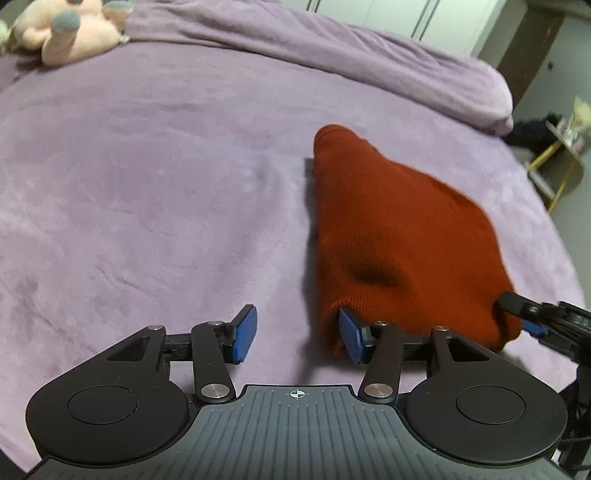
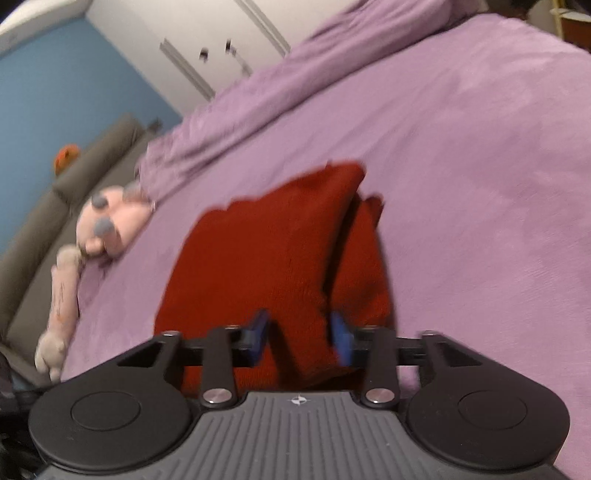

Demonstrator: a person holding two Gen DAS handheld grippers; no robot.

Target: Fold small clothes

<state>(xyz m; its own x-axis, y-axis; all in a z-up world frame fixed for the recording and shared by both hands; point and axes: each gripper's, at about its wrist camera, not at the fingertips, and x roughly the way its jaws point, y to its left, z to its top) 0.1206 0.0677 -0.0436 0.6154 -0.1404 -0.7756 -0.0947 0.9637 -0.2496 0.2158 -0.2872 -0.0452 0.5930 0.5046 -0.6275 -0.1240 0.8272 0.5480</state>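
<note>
A rust-red knitted garment lies on the purple bed cover. My left gripper is open; its right fingertip touches the garment's near left corner, its left one rests over bare cover. My right gripper shows in the left wrist view at the garment's near right corner. In the right wrist view the right gripper stands partly open with a fold of the red garment between its blue pads; the frame is blurred, so the grip is unclear.
A pink plush toy lies at the bed's far left, also in the right wrist view. A rolled purple duvet runs along the far side. A yellow-legged side table stands off the bed's right edge.
</note>
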